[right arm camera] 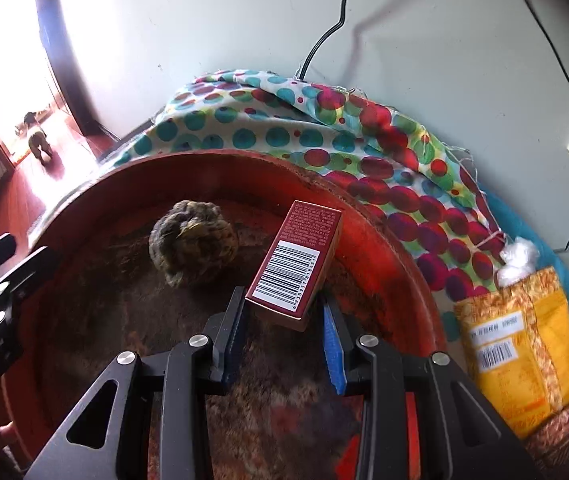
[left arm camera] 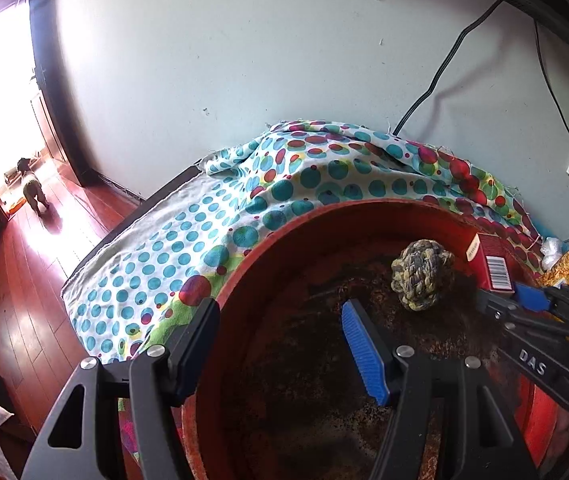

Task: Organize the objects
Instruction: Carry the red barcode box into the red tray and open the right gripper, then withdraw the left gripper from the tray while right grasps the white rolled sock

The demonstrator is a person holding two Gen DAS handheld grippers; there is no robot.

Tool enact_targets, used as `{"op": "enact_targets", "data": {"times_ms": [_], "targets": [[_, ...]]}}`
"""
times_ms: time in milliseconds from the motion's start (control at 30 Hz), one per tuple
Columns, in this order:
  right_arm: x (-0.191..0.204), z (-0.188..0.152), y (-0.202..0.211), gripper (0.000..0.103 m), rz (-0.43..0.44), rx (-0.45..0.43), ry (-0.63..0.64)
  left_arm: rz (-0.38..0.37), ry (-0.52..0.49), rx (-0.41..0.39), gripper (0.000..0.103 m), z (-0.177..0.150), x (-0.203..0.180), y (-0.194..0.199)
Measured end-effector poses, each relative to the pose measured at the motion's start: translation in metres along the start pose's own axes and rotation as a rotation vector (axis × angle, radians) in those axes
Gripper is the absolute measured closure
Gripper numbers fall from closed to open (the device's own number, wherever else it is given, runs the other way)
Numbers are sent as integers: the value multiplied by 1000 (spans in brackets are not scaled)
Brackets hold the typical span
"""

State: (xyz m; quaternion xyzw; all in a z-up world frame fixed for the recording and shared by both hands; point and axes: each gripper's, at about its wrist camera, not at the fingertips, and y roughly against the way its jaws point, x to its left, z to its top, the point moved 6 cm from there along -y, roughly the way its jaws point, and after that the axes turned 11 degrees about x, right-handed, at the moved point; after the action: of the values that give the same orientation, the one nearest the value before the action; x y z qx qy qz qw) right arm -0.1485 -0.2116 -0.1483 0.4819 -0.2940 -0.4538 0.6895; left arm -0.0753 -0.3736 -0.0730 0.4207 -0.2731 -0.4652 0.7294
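Red basin (right arm camera: 384,240): right gripper (right arm camera: 284,320) jaws clamp box (right arm camera: 296,264); left gripper (left arm camera: 284,344) jaws wide, empty.

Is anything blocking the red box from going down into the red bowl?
Nothing visible does. The right tongs hold the red box over the red bowl; the floor below it looks bare, and the rope ball lies apart, to the left.

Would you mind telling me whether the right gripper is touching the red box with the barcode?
Touching. The right wrist view shows the right gripper closed on the red box, a finger pressed against each side, above the red basin.
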Motion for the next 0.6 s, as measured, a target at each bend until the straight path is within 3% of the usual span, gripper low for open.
{"op": "enact_targets", "data": {"times_ms": [267,367,600], "targets": [[-3,2,-14,68,-21,6,32,54,-64,2,38,-15,-8,17],[-3,-2,-10,44,-25,-6,29,44,-88,-2,38,-24,-16,28],[-12,-40,41,42,29,-102,1,-23,-111,-42,38,-41,-45,63]]}}
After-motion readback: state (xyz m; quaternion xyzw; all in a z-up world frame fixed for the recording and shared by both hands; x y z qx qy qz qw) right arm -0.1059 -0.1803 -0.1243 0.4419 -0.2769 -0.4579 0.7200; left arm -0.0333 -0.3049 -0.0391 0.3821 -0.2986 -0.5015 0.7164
